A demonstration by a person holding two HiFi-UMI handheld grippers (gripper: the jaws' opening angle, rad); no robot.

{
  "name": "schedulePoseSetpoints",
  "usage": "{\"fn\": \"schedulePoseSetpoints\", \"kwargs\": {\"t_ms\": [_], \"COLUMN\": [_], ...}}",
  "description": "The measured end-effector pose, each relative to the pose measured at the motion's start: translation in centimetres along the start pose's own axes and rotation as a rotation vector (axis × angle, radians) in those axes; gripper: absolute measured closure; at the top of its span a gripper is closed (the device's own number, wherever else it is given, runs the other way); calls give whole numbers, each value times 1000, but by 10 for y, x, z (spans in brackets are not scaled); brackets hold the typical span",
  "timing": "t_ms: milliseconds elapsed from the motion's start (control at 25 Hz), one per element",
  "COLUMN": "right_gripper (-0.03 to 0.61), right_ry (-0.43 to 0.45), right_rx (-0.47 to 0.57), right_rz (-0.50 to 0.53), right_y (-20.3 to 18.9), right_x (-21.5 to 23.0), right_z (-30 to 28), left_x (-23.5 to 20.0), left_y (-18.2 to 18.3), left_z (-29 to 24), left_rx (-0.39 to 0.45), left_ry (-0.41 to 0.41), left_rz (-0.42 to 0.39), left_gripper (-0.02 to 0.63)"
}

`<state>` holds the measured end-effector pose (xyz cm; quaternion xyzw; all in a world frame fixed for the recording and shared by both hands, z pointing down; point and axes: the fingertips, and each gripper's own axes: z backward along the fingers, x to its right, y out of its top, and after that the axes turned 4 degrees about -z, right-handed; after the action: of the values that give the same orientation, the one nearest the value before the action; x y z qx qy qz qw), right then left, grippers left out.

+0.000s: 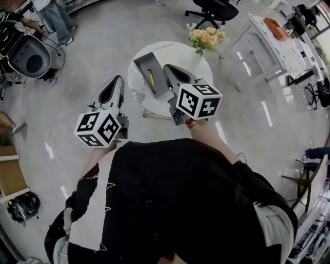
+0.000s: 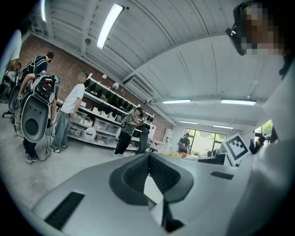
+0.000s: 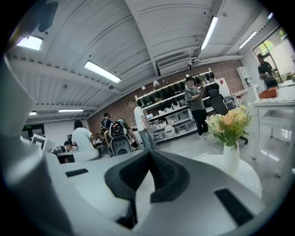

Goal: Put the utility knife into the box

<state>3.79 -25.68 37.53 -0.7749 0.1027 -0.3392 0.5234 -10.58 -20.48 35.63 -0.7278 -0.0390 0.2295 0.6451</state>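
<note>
A grey open box [image 1: 146,66] stands on the round white table [image 1: 178,51]. A yellow utility knife [image 1: 151,77] lies inside the box. My left gripper [image 1: 116,80] hangs left of the table, raised and level, its jaws shut with nothing between them. My right gripper [image 1: 168,67] is over the table just right of the box, also shut and empty. In the left gripper view the gripper [image 2: 148,155] points across the room, and in the right gripper view the gripper [image 3: 149,152] does the same. Neither gripper view shows the box or the knife.
A vase of flowers [image 1: 206,37] stands at the table's far right rim, also in the right gripper view [image 3: 229,126]. A black office chair [image 1: 216,10] is beyond the table, a white desk [image 1: 273,41] to the right. People and a grey machine [image 1: 28,56] are at the far left.
</note>
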Motion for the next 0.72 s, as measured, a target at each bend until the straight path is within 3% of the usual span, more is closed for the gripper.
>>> {"fn": "schedulePoseSetpoints", "kwargs": {"t_ms": [720], "right_gripper": [574], "right_ry": [-3], "right_rx": [7], "right_rz": [19], "right_y": [6], "right_x": [2], "right_z": [-5], "left_x": [-4], "left_y": [1], "left_z": [-2], "left_rx": [0], "left_ry": [14], "left_rz": [3], "left_gripper": [604]}}
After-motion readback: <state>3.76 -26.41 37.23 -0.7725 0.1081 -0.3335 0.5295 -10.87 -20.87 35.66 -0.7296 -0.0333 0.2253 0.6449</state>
